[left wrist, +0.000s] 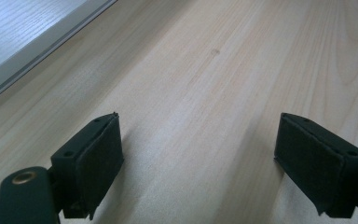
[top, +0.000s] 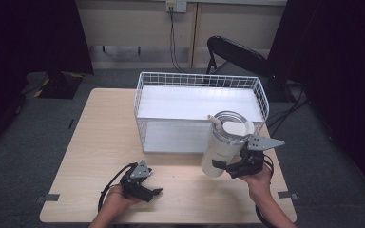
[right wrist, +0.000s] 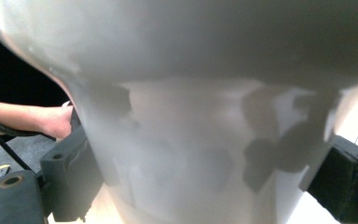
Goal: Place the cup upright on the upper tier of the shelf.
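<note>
ITEM 1: white tumbler point(top: 222, 147), clear lid, straw stub at rim. Held off table point(top: 95, 142), tilted, top leaning toward wire basket point(top: 145, 102), base near front-right of table. Hangs just in front of basket's near wall, not inside.

ITEM 2: right gripper point(top: 233, 167). Clamped on tumbler's lower body, one pad each side; in right gripper view, cup wall point(right wrist: 191, 154) sits between both pads point(right wrist: 72, 179), tapering down to the narrow base. Grip low on body, well below the lid.

ITEM 3: left gripper point(top: 145, 189). Jaws spread wide, nothing between; rests low over bare tabletop point(left wrist: 205, 93), front-left, well apart from tumbler.

RISKS (judgement):
- Slip: smooth tapered wall + low pinch w/ most of the mass above; could rotate or slide out if tilt grows.
- Rim strike: if basket is the target, base or lid may catch the top wire unless raised further.
- Spill: contents not visible; lid seal cannot be judged, straw opening could leak at this lean.
- No backup: left gripper too far off to steady.
</note>
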{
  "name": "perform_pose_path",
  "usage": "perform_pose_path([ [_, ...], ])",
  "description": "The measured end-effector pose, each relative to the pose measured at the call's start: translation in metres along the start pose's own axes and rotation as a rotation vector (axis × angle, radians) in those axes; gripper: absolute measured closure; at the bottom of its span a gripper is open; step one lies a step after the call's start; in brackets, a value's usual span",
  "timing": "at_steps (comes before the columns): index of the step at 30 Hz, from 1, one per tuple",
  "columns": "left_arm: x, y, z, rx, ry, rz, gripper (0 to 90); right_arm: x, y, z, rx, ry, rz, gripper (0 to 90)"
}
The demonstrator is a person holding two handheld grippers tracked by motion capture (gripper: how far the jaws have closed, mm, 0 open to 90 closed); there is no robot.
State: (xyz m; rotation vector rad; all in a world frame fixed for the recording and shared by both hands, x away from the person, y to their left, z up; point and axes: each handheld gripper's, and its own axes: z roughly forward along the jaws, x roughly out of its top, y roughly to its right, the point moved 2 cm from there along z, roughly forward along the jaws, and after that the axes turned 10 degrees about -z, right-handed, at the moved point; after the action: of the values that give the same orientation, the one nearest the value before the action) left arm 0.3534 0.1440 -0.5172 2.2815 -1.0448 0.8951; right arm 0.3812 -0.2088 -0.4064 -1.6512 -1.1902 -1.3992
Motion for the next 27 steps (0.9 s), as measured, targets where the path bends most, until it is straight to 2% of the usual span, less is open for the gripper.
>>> perform_pose_path([
  [13,0.0,0.0,0.0,0.0,0.0,0.0,14.4,0.028,0.009,0.003,0.016,0.0,0.009,10.0],
  [27,0.0,0.0,0.0,0.0,0.0,0.0,14.4,0.06,0.023,-0.002,0.005,0.0,0.005,10.0],
])
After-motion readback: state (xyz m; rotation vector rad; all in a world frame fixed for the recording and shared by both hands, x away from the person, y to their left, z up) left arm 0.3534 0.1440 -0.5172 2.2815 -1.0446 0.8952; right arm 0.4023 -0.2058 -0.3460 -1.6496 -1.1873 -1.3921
